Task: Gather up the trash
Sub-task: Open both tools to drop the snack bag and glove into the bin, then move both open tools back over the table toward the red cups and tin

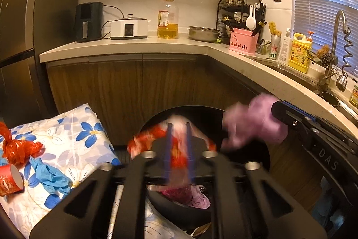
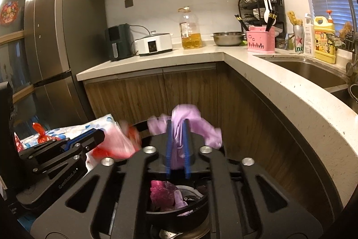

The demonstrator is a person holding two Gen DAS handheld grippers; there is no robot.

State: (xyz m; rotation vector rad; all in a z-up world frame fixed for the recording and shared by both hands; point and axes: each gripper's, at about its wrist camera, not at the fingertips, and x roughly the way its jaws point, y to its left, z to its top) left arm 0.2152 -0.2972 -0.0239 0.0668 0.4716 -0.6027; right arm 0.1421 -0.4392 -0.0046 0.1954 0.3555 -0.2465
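My left gripper (image 1: 178, 127) is shut on a red and white plastic bag (image 1: 156, 138), held above the black trash bin (image 1: 257, 149); the same bag shows in the right wrist view (image 2: 116, 142). My right gripper (image 2: 177, 122) is shut on a crumpled purple glove (image 2: 190, 120), also over the bin; it shows in the left wrist view (image 1: 252, 122). The bin (image 2: 179, 214) holds pink and purple trash (image 2: 163, 194). On the floral cloth (image 1: 73, 140) to the left lie a knotted red bag (image 1: 18, 147), a blue glove (image 1: 51, 176) and a red paper cup (image 1: 10, 178).
An L-shaped counter (image 1: 138, 46) runs behind and to the right, over wooden cabinets. It carries an air fryer (image 1: 88, 21), a cooker, an oil bottle (image 1: 167, 21), a metal bowl, a dish rack and a sink with tap (image 1: 337, 37). A fridge (image 2: 56, 37) stands at left.
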